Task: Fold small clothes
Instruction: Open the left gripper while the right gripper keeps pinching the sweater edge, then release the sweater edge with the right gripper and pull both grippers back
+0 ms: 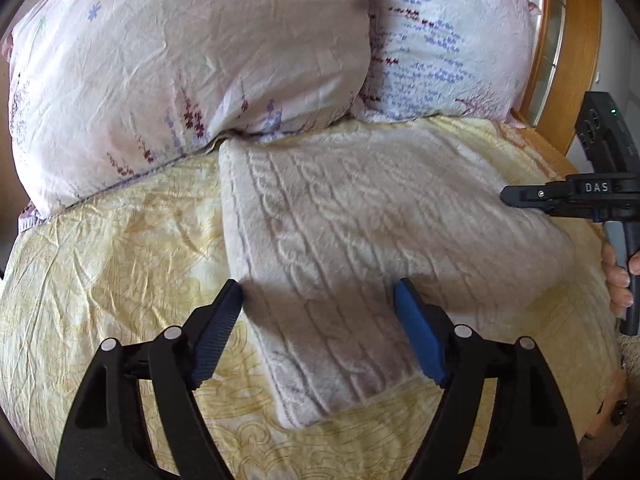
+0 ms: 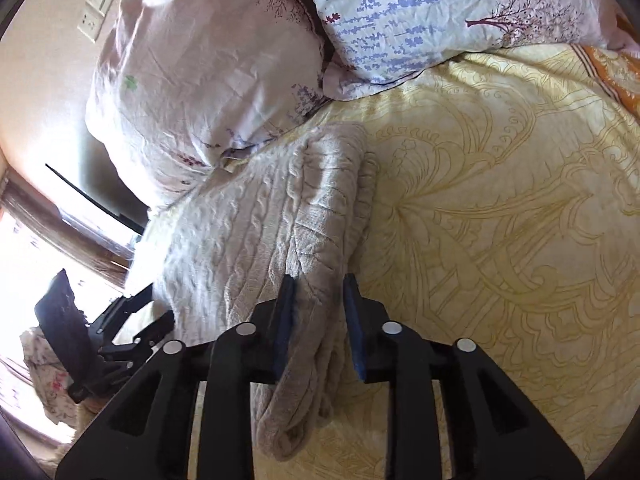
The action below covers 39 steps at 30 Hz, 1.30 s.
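Observation:
A cream cable-knit sweater [image 1: 340,240] lies folded on the yellow patterned bedspread [image 1: 100,280]. My left gripper [image 1: 318,292] is open, its blue pads on either side of the sweater's near end, just above it. The right gripper shows at the right edge of the left wrist view [image 1: 508,196], at the sweater's right edge. In the right wrist view the sweater [image 2: 260,220] runs away from me, and my right gripper [image 2: 318,284] straddles its thick folded edge with the pads a little apart and the knit between them.
Two floral pillows [image 1: 180,72] [image 1: 440,40] lie at the head of the bed, touching the sweater's far end. A wooden headboard [image 1: 576,60] stands at the right. The left gripper's body [image 2: 100,336] shows at the bed's left edge, with a window behind it.

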Tool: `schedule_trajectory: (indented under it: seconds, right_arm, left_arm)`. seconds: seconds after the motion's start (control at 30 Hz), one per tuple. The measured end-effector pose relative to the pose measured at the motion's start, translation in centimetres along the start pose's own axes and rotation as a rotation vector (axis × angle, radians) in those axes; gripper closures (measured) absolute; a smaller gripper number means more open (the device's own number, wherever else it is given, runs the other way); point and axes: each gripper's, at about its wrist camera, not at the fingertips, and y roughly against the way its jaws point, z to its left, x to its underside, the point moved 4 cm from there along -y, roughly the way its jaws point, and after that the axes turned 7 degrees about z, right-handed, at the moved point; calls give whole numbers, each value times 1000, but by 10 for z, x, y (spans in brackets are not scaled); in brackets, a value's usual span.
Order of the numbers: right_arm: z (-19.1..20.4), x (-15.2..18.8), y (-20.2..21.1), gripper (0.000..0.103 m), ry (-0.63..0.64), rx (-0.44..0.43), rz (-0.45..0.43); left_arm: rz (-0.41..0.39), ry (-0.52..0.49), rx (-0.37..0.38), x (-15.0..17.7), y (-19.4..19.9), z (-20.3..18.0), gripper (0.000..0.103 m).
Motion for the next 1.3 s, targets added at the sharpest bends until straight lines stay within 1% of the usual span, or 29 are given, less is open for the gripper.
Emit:
schedule_trajectory:
  seconds: [0.03,0.1,0.13,0.17,0.23,0.27,0.3,0.33,0.37,0.43,0.5,0.57,0.63,0.7,0.73,0.8,0.83,0.87,0.9,0.93,1.0,1.07,1.13,1.23,1.3]
  right_arm:
    - [0,0,-2,80,6,28,-5]
    - [-2,-5,-7,80,-17,52,-9]
    - [-2,-6,-7,79,-17,58,-10]
    - [3,-6,-6,79,0,82,-16]
    - [11,-3,-1,79,29,109,-31]
    - [16,1,7,79,46,109,-47]
    - [19,4,15,78,49,98,-55]
    - [22,8,20,76,48,78,-59]
    - [24,15,28,67,37,31,-67]
    - [26,27,40,55,27,0,-81]
    - [25,37,44,55,22,-16,-81]
    - [22,50,43,55,13,-38,-69]
    - [18,59,38,55,13,-45,-59]
    - [17,65,32,55,23,-45,-46]
    - [17,66,29,55,28,-44,-41]
    - [19,69,22,57,41,-33,-29]
    - [20,68,21,69,45,-29,-29]
    - [21,68,19,79,50,-7,-37]
    - [20,67,20,82,47,24,-47]
    - [14,63,18,86,29,46,-56]
    - [4,59,16,87,-16,47,-50]
    - [0,58,14,87,-38,55,-50]
    - [5,58,13,86,-17,96,-56]
    - [15,61,16,82,41,174,-71]
    - [26,66,32,81,77,192,-133]
  left_arm:
    - [19,25,15,2,-6,3,25]
    - [49,96,79,7,-15,11,25]
    - [57,131,108,8,-16,16,25]
    - [59,149,121,9,-15,18,25]
    - [40,146,102,13,-7,19,25]
    - [32,143,93,16,-3,19,25]
    - [26,146,91,19,2,20,25]
    - [19,152,92,21,7,22,25]
    - [10,158,90,24,12,24,25]
    - [-9,165,80,30,23,31,25]
    - [-21,164,64,37,33,35,25]
    - [-27,141,54,42,39,34,25]
    - [-31,85,19,49,44,28,25]
    - [-28,16,-39,55,45,22,25]
    - [-21,-15,-75,58,43,19,25]
    - [-3,-43,-123,61,39,16,25]
    - [5,-39,-136,60,36,18,26]
    - [11,-24,-144,59,33,21,26]
    - [18,3,-143,57,32,25,29]
    - [24,41,-118,56,30,31,29]
    - [39,136,-59,53,27,44,30]
    - [59,191,-31,54,23,52,31]
    - [57,191,-41,55,21,52,31]
    - [47,159,-58,57,27,44,31]
    - [8,147,-61,59,44,36,31]
